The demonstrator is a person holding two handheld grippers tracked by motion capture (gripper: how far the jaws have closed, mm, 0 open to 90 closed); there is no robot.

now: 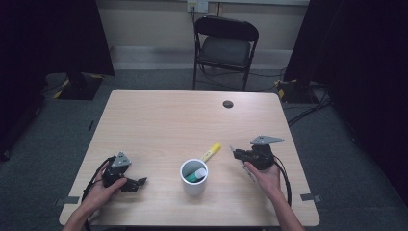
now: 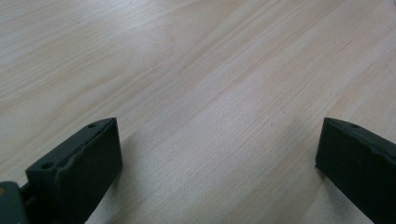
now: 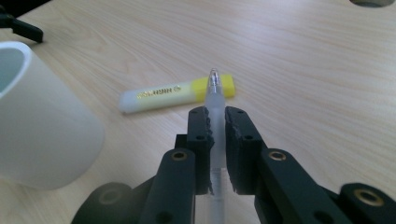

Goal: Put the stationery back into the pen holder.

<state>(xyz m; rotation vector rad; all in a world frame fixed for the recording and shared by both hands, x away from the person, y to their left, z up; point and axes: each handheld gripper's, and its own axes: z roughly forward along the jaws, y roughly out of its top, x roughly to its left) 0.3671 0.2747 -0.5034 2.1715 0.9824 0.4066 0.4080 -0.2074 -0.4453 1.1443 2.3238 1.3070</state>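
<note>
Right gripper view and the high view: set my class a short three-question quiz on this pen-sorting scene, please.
1. True or false: the right tool is shut on a clear pen.
2. What lies on the table behind the white cup?
3. The left tool is: A) open with nothing between its jaws, B) gripping a marker, C) inside the cup.

Key: 1 true. 2 a yellow highlighter. 3 A.

A frosted clear pen (image 3: 214,121) stands clamped between the right tongs (image 3: 215,116).
</note>
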